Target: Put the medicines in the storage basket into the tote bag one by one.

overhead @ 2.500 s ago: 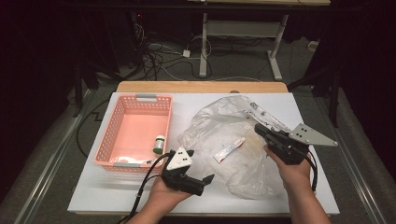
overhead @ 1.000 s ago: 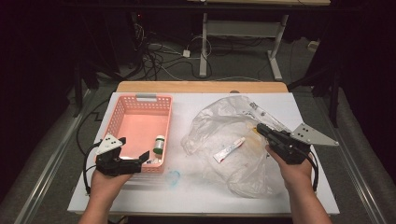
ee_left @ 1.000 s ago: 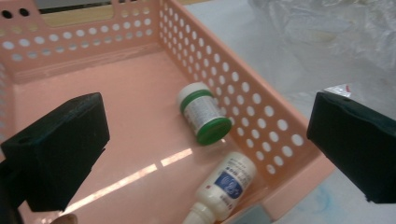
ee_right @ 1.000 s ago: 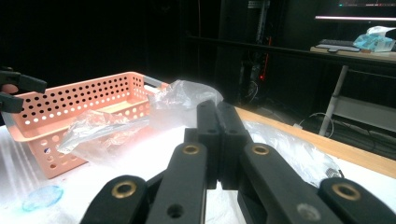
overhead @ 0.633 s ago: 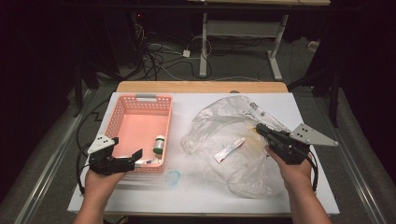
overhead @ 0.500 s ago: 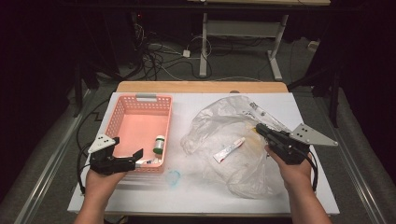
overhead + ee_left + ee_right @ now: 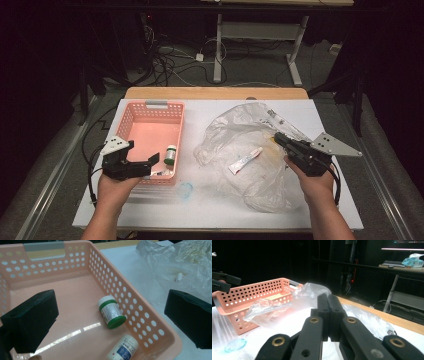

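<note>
L gripper (image 7: 152, 161) hovers over near-left corner of the pink basket (image 7: 131, 120), jaws spread wide, nothing between them. In the left gripper view the two black pads frame the basket floor: green-capped bottle (image 7: 111, 312) lies on its side betw. the pads but lower down, on the floor, against the basket's right wall; white bottle w/ blue label (image 7: 123, 349) lies just near of it, at the near-right corner. Neither touches the pads. In the high view the green-capped bottle sits just right of the L jaw tips.

R gripper (image 7: 278, 138) at right side of the white table (image 7: 200, 210), jaws pressed together; right gripper view shows the two fingers (image 7: 329, 312) flush. Tips rest at right edge of the crumpled clear plastic bag (image 7: 235, 130); can't tell if any film is pinched. White tube w/ red cap (image 7: 245, 161) lies inside the bag, left & slightly near of the R tips, apart from them. Small bluish clear lid (image 7: 185, 189) on the table near the basket's near-right corner, well apart from both grippers.
</note>
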`<state>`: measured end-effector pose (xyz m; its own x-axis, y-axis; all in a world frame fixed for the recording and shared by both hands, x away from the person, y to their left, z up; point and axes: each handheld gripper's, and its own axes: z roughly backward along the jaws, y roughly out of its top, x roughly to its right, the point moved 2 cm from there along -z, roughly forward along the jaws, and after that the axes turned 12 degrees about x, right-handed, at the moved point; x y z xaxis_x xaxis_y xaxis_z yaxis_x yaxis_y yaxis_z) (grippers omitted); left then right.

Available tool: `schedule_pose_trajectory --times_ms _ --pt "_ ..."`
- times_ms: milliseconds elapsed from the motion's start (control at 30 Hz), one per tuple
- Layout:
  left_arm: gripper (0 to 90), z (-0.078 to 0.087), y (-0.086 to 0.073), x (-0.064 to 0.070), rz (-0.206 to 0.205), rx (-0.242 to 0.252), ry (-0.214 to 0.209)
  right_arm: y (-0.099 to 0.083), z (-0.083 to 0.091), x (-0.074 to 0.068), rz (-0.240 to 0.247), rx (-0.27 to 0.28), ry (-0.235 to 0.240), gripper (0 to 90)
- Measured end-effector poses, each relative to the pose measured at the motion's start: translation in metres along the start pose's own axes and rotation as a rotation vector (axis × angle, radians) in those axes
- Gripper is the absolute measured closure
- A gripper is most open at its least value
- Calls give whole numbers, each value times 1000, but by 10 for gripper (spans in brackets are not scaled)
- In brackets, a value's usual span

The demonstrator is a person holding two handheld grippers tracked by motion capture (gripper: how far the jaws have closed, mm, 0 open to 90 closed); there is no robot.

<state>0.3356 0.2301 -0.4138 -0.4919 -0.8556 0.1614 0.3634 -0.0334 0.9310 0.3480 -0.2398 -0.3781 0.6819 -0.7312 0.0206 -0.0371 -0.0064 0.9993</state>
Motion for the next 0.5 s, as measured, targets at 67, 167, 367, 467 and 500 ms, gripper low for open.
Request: schedule_pose_trajectory --times_ms 67,167,367,467,500 --pt "0 -4 8 0 -3 1 -7 0 0 0 -4 1 -1 900" --pt "0 -10 16 1 -19 -10 -8 0 0 1 2 2 -2 900" --pt "0 -24 26 -1 -39 -38 1 1 1 1 1 0 -4 900" --pt "0 -34 30 -6 -46 -76 6 2 1 1 1 9 -5 900" --pt "0 -36 31 -7 -44 -86 4 2 2 1 0 7 -6 900"
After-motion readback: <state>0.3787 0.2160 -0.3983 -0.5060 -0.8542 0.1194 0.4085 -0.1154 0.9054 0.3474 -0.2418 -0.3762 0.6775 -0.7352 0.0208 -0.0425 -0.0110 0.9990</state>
